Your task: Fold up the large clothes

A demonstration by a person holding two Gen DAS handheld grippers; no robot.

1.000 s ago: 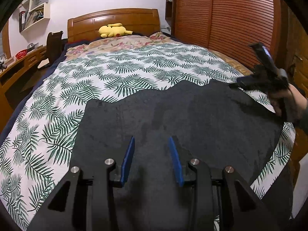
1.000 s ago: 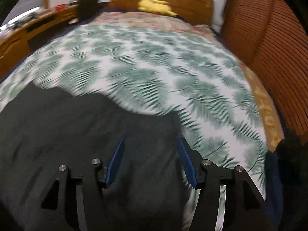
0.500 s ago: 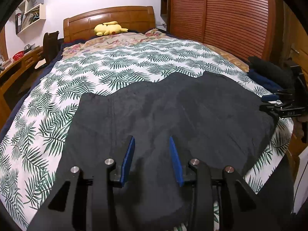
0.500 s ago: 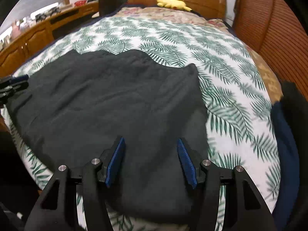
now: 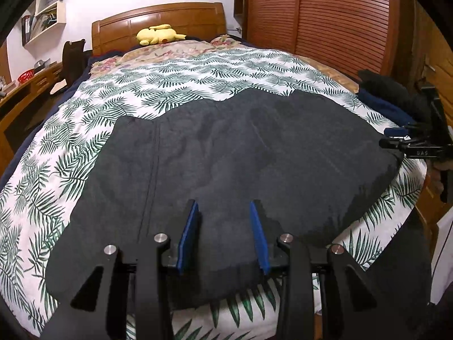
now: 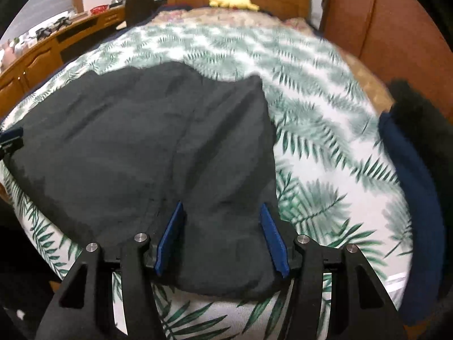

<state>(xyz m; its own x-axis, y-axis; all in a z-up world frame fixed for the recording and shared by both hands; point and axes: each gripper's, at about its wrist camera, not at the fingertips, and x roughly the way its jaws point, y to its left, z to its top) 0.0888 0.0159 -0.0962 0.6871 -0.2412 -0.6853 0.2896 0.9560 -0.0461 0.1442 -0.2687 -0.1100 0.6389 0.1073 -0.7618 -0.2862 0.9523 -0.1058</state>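
A large dark grey garment [image 5: 240, 164] lies spread flat across the foot of the bed, on a fern-print sheet [image 5: 170, 85]. It also shows in the right wrist view [image 6: 147, 147]. My left gripper [image 5: 223, 206] is open and empty, its blue pads over the garment's near edge. My right gripper [image 6: 222, 209] is open and empty over the garment's near right corner. The right gripper shows in the left wrist view [image 5: 396, 138] at the garment's right edge. The left gripper's tip [image 6: 11, 138] shows at the far left of the right wrist view.
A pile of dark blue and black clothes [image 6: 410, 155] lies at the bed's right edge, also in the left wrist view [image 5: 388, 99]. A yellow plush toy [image 5: 158, 35] sits by the wooden headboard. A wooden wardrobe [image 5: 325, 14] stands right, a desk [image 6: 42, 53] left.
Both grippers pulled back toward the foot of the bed, so more of the garment's near edge shows. The right gripper came down from the garment's far right corner. The garment lies flat.
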